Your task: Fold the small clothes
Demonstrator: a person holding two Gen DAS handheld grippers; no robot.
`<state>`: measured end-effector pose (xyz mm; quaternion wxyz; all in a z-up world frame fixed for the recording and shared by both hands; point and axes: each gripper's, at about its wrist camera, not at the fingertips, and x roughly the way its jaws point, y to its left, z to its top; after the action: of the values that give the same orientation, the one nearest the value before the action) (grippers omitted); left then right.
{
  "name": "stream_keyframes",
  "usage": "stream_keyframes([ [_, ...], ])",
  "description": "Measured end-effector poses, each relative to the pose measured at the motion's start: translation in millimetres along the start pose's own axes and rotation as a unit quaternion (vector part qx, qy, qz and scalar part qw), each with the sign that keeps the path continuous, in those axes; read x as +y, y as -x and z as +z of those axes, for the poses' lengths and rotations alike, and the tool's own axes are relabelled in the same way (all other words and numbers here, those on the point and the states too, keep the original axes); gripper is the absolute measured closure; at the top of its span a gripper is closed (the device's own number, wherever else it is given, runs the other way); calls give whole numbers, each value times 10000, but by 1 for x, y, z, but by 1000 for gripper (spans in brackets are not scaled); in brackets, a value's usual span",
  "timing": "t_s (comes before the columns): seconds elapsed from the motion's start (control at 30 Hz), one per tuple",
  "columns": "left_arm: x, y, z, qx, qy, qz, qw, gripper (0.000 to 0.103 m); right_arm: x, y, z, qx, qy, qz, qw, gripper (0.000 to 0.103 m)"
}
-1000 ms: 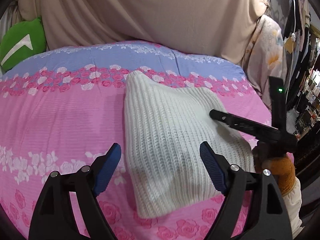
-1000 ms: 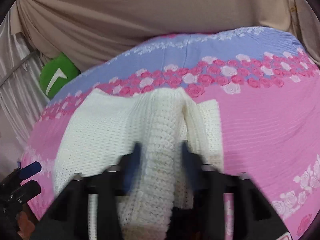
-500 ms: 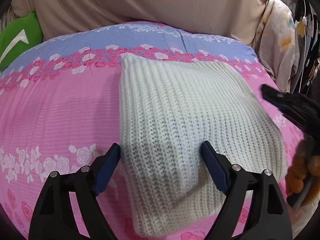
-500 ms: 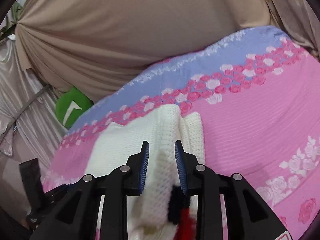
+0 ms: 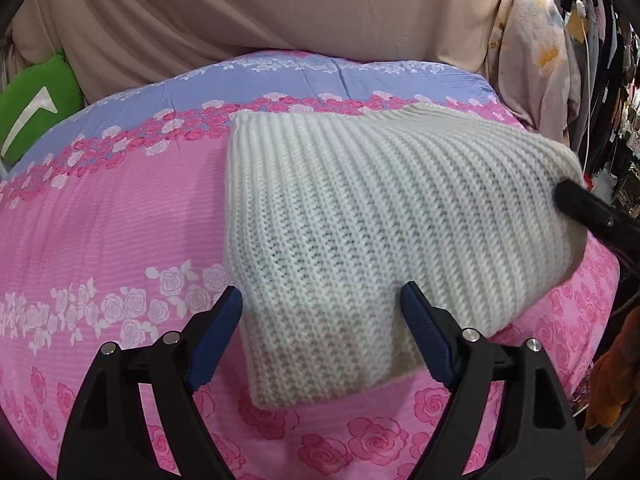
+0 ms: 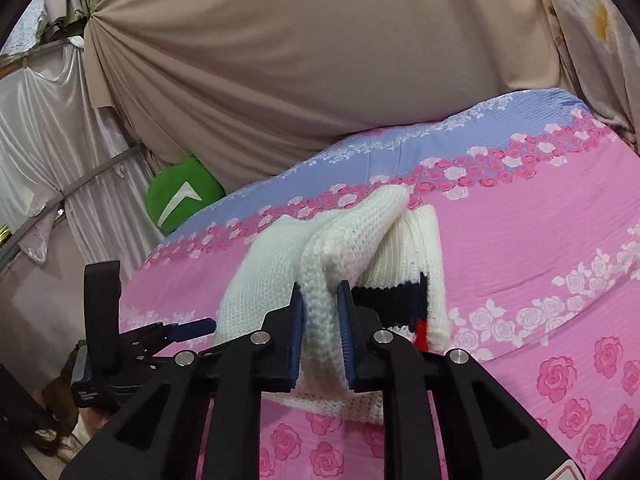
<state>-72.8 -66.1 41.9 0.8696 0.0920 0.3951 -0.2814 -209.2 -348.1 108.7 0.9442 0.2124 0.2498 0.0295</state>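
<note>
A white knitted sweater (image 5: 360, 220) lay on a bed covered by a sheet (image 5: 112, 208) printed in pink with rose bands and a lilac strip along the far side. In the left wrist view the sweater showed as a folded, ribbed slab, its near corner reaching down between the left tongs (image 5: 322, 336). Those tongs stood spread wide, one blue pad to each side of that corner, neither pressing on the knit. At the right edge of that view a black arm of the other tool crossed over the sweater's far side.

In the right wrist view the right tongs (image 6: 320, 336) were closing, with a rolled fold of the sweater (image 6: 344, 252) between the blue pads, which pressed against it on both sides. The fold rose from the pads toward a rounded peak, lifted clear of the layer below. Beside it, on the right, a flat part of the garment showed a black band and a small red patch near its edge. The left tongs' black frame (image 6: 120, 336) sat low at the left of this view, just beside the sweater's left edge.

Behind the bed hung a beige drape (image 6: 320, 80). A green cushion (image 6: 180, 200) with a white mark lay at the bed's far left corner. A pale flowered cloth (image 5: 532, 52) hung at the right, with dark clothes beyond it.
</note>
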Motion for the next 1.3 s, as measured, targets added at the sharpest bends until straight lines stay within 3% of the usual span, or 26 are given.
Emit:
stream_keyframes([
  [0.1,0,-8,-3,93,4,40,9999,25,-27,-43,-21,766,-48,-709,9945,92],
  [0.13,0,-13,-5,181,28,16,9998,25,-40,-58,-32,1031,-226,-636,9924,93],
  [0.37,0,-17,-8,232,-38,146,9996,24,-22,-15,5,346,-197,-426,9983,84],
  [0.5,1,-13,-4,175,-3,128,9998,24,-18,-21,41,112,41,-475,9988,41],
  [0.63,5,4,19,-255,9,258,9993,23,-24,-56,67,251,190,-574,9979,38],
  [0.77,15,15,51,-640,229,210,9975,13,-39,-113,80,645,43,-703,9954,42],
  [0.8,17,14,58,-666,262,221,9972,13,-40,-126,79,821,44,-721,9940,74],
  [0.83,18,14,64,-687,295,220,9970,13,-40,-136,79,984,86,-701,9926,93],
  [0.9,20,15,70,-753,304,201,9965,14,-32,-124,84,659,122,-474,9966,92],
  [0.97,20,16,72,-851,290,137,9959,14,-24,-92,90,23,152,-151,9998,92],
  [1.03,20,6,70,-753,291,133,9966,14,-32,-79,90,-227,-22,-132,9997,92],
  [1.07,20,-5,70,-615,302,94,9976,14,-41,-86,86,-91,-136,-211,9996,92],
  [1.13,19,-36,66,-230,320,125,9991,14,-67,-129,70,716,-289,-728,9944,92],
  [1.17,18,-51,62,-47,313,194,9993,13,-77,-140,62,900,-377,-820,9918,90],
  [1.23,23,-68,54,80,452,163,9988,12,-79,-122,61,681,-694,-534,9938,90],
  [1.3,26,-64,52,49,520,99,9986,12,-63,-88,65,303,-598,-527,9964,89],
])
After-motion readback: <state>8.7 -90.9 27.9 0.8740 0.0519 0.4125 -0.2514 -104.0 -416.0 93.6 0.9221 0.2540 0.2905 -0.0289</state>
